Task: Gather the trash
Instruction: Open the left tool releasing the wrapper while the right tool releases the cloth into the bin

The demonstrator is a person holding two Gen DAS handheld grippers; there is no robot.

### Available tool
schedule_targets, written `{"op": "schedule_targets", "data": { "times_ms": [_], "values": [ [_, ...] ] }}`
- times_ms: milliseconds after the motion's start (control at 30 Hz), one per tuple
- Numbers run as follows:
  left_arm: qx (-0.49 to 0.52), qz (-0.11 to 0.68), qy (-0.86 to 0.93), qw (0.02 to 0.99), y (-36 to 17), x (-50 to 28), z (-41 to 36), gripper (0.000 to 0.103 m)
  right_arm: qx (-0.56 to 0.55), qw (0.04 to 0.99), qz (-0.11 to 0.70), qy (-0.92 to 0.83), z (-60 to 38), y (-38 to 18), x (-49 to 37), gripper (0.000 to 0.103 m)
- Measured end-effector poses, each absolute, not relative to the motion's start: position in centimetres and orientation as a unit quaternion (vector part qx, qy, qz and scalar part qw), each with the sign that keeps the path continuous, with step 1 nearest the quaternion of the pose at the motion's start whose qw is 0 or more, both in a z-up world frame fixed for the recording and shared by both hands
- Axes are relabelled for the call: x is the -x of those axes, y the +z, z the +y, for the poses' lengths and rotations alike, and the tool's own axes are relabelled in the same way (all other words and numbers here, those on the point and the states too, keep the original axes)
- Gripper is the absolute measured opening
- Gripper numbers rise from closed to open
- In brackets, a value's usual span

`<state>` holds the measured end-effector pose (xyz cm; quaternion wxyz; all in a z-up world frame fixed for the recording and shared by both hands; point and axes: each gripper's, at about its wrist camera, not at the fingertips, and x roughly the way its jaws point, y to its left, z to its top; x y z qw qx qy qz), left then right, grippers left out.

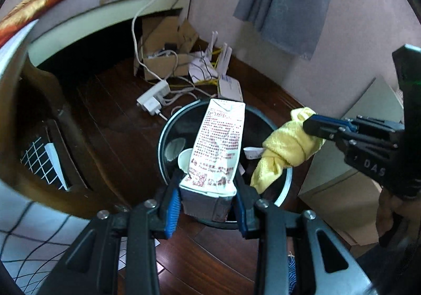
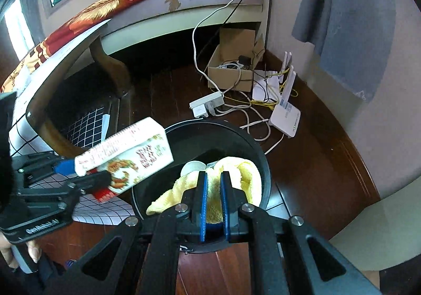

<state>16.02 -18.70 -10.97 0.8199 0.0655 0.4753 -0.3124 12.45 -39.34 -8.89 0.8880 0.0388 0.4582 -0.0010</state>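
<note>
A crumpled paper carton point(image 1: 218, 147), white with red print and flattened at its lower end, is clamped between the blue-padded fingers of the left gripper point(image 1: 208, 203). It is held above the open mouth of a round black trash bin point(image 1: 161, 142), which stands on the dark wooden floor point(image 1: 118, 116). In the right wrist view the same carton point(image 2: 126, 155) is seen tilted over the bin's left rim point(image 2: 265, 171), its printed face showing food pictures.

A soft yellow terry cloth point(image 1: 286, 147), bunched and knotted in shape, is pinched by the right gripper point(image 2: 213, 203), whose ribbed blue pads are closed on the fabric. The cloth point(image 2: 247, 176) hangs over the near side of the bin opening. Inside the bin a white paper cup point(image 1: 184, 158) is visible, lying against the wall.

Beyond the bin, a white power strip point(image 2: 208, 104), tangled white and yellow cables, a flat white router point(image 2: 285, 117) with upright antennas and an open cardboard box point(image 2: 231, 71) lie on the floor by the corner of the room. A bed point(image 2: 184, 8) with a red patterned blanket stands behind.
</note>
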Motion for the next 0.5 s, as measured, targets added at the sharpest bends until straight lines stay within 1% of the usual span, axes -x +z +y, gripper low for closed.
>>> {"op": "schedule_targets", "data": {
  "times_ms": [100,167,200,233,267,300,333,367,400,433,500],
  "values": [
    [-0.069,0.489,-0.315,0.81,-11.9,-16.5,-19.4,0.037,-0.041,0.884,0.465,0.012,-39.2,-9.6,-13.1,0.01],
    [-0.075,0.509,-0.322,0.795,-12.9,-17.1,-20.1,0.038,-0.038,0.878,0.477,0.03,-38.9,-10.6,-13.8,0.011],
    [-0.078,0.515,-0.316,0.793,-13.4,-17.4,-20.2,0.041,-0.024,0.872,0.489,0.025,-38.8,-11.4,-14.2,0.027],
    [-0.084,0.52,-0.305,0.793,-13.7,-17.5,-20.1,0.059,-0.001,0.862,0.508,0.003,-38.7,-12.4,-14.6,0.069],
    [-0.089,0.521,-0.293,0.796,-14.0,-17.5,-20.0,0.078,0.028,0.846,0.531,-0.038,-39.0,-13.8,-14.9,0.086],
    [-0.09,0.521,-0.28,0.801,-14.2,-17.5,-19.7,0.084,0.035,0.841,0.537,-0.053,-39.3,-14.3,-14.9,0.09],
    [-0.089,0.524,-0.274,0.802,-14.5,-17.4,-19.5,0.09,0.035,0.832,0.55,-0.07,-39.8,-14.9,-15.0,0.09],
    [-0.09,0.528,-0.269,0.801,-14.7,-17.3,-19.3,0.099,0.028,0.821,0.565,-0.081,-40.4,-15.5,-15.1,0.09],
    [-0.094,0.529,-0.261,0.802,-14.9,-17.3,-19.1,0.101,0.025,0.818,0.569,-0.083,-40.7,-15.7,-15.1,0.093],
    [-0.097,0.526,-0.257,0.805,-15.1,-17.1,-19.1,0.101,0.026,0.814,0.572,-0.094,-40.9,-15.9,-15.1,0.103],
    [-0.099,0.529,-0.253,0.804,-15.3,-17.1,-19.0,0.101,0.03,0.815,0.569,-0.104,-41.2,-15.8,-14.9,0.103]
  ]
}}
